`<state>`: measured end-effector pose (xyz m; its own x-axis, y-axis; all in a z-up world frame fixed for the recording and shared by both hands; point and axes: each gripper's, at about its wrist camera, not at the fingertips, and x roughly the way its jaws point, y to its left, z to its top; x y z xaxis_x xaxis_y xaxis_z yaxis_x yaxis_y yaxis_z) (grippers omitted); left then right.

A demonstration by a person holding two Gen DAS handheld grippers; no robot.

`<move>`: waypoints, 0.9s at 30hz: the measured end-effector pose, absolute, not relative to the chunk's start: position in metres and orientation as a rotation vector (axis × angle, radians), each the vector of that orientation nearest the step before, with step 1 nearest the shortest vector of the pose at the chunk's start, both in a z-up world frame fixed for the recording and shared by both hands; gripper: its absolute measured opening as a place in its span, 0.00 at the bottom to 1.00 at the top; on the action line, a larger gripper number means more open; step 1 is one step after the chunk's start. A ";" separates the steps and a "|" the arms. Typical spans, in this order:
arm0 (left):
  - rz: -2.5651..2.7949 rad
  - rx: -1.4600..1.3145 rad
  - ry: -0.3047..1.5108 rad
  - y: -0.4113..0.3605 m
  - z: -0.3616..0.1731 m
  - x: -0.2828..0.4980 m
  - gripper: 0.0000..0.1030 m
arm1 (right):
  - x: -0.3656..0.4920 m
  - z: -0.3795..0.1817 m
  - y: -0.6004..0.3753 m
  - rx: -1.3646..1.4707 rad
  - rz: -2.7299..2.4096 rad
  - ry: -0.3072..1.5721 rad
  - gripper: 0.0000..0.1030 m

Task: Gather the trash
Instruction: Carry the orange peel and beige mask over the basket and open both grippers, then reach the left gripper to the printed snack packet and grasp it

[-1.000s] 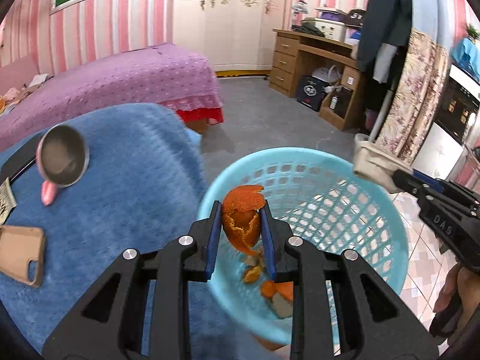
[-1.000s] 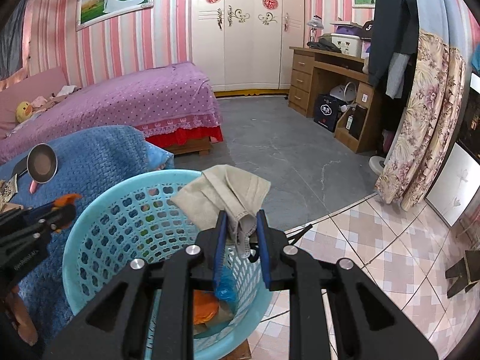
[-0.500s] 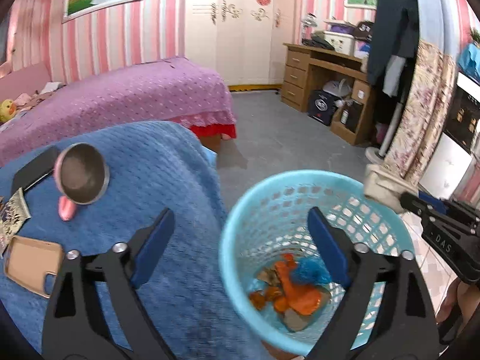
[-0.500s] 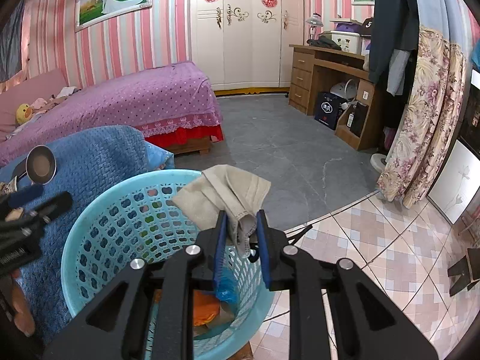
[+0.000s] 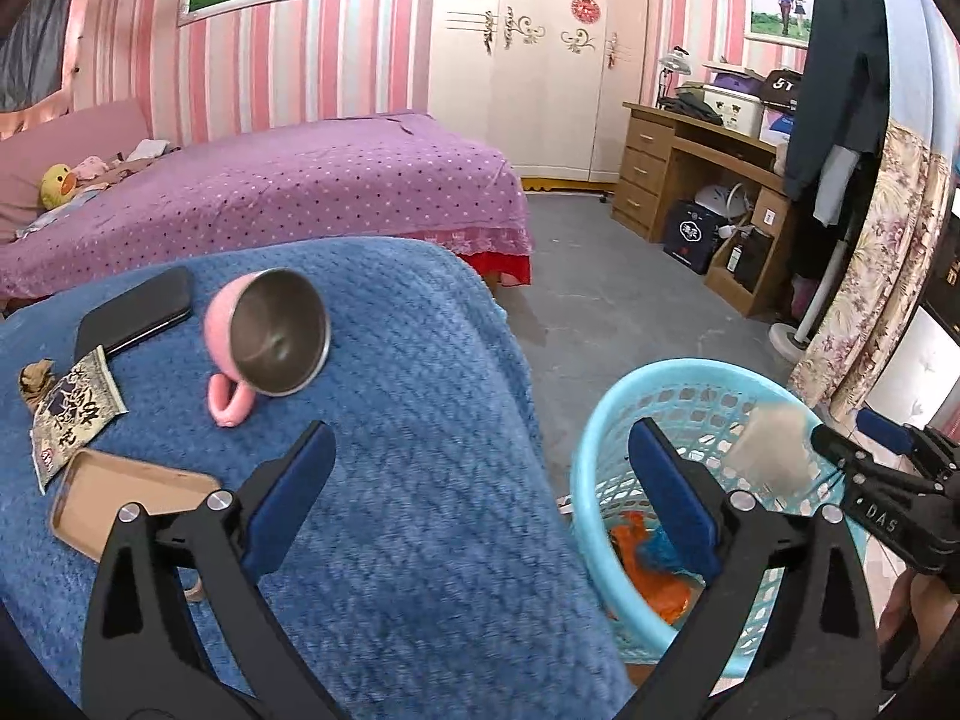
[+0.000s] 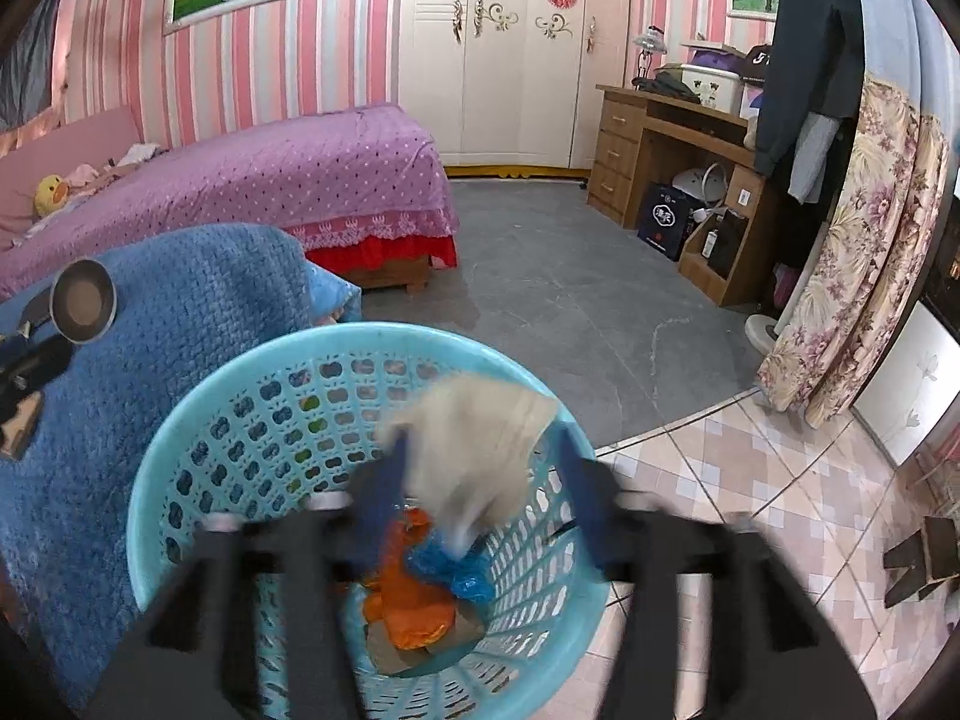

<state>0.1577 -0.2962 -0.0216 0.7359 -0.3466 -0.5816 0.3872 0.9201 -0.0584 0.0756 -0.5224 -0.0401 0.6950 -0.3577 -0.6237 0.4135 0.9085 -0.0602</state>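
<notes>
A light blue plastic basket (image 5: 606,450) (image 6: 198,456) stands beside a table draped in a blue blanket (image 5: 408,420). Orange peel (image 6: 414,606) and a blue scrap (image 6: 456,570) lie at its bottom. My left gripper (image 5: 480,492) is open and empty, over the blanket's edge and the basket rim. My right gripper (image 6: 480,480) is open, blurred, above the basket; a beige crumpled tissue (image 6: 480,450) (image 5: 774,450) is loose between its jaws, over the basket. A snack wrapper (image 5: 75,408) lies on the blanket at left.
On the blanket: a pink metal-lined mug (image 5: 270,342) on its side, a black phone (image 5: 135,315), a tan phone case (image 5: 120,498). A purple bed (image 5: 270,192) stands behind, a wooden desk (image 5: 690,180) and floral curtain (image 5: 870,270) at right.
My left gripper opened, dropped the orange peel into the basket and swung left toward the blanket. My right gripper opened just now, letting go of the tissue over the basket.
</notes>
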 end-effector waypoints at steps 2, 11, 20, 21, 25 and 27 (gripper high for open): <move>-0.395 0.069 0.622 -0.290 -0.020 0.158 0.92 | 0.076 -0.039 -0.522 0.086 -0.449 0.680 0.69; -0.359 0.064 0.611 -0.263 -0.014 0.157 0.95 | 0.077 -0.024 -0.512 0.113 -0.466 0.619 0.94; -0.301 0.072 0.603 -0.211 -0.009 0.163 0.95 | 0.090 -0.015 -0.480 0.115 -0.411 0.589 0.94; -0.287 0.077 0.599 -0.202 -0.008 0.164 0.95 | 0.092 -0.014 -0.476 0.117 -0.404 0.584 0.94; -0.227 0.069 0.599 -0.164 -0.007 0.171 0.95 | 0.100 -0.011 -0.457 0.112 -0.373 0.576 0.94; -0.196 0.060 0.598 -0.141 -0.008 0.176 0.95 | 0.105 -0.010 -0.445 0.108 -0.347 0.572 0.94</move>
<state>0.1756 -0.1407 -0.0075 0.8085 -0.1658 -0.5647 0.2007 0.9796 -0.0002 0.1053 -0.4452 -0.0098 0.7846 -0.2915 -0.5472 0.3512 0.9363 0.0047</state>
